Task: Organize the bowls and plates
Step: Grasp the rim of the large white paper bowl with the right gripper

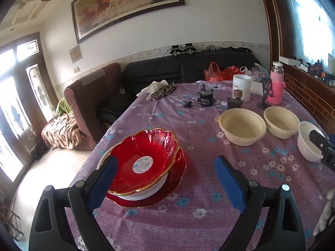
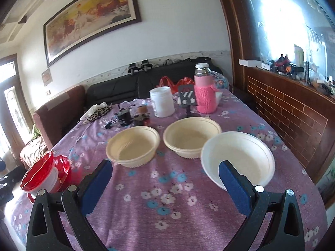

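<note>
Blown-out window glare, fisheye-warped edges

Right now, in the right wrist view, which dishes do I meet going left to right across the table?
Red plate stack → left cream bowl → right cream bowl → white bowl.

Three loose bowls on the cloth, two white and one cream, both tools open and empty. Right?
Wrong on colours: the right wrist view shows two cream bowls and one white bowl. The rest holds: left tool and right tool are open and empty.
</note>
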Available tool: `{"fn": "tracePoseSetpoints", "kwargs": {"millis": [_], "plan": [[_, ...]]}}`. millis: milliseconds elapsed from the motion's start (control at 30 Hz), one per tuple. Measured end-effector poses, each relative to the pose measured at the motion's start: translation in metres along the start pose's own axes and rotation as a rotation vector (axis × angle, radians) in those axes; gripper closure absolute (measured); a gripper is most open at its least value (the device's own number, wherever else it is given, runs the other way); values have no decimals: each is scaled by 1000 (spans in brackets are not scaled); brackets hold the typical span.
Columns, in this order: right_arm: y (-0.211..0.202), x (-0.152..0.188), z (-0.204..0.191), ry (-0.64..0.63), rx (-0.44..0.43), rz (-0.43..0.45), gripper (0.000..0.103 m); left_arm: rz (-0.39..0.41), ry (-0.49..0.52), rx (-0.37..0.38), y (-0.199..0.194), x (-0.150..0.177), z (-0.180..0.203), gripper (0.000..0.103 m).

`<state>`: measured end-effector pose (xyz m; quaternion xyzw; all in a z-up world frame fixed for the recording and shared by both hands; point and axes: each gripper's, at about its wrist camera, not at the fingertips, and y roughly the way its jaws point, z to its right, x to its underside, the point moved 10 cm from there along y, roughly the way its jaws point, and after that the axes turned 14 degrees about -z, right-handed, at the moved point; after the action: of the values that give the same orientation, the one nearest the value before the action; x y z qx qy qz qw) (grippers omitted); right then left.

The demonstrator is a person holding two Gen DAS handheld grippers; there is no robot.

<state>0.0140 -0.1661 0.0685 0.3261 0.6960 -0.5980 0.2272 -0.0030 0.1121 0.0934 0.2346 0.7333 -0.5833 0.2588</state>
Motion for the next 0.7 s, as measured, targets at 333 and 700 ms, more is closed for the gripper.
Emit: {"fn": "tracePoseSetpoints", "kwargs": {"millis": [333,700], "plan": [[-15,-6,76,117,64,13,0,-34,29,119,3,4,23,10],[-1,-2,201,353,105,-114,5,-153,43,297,28,27,69,10]]}}
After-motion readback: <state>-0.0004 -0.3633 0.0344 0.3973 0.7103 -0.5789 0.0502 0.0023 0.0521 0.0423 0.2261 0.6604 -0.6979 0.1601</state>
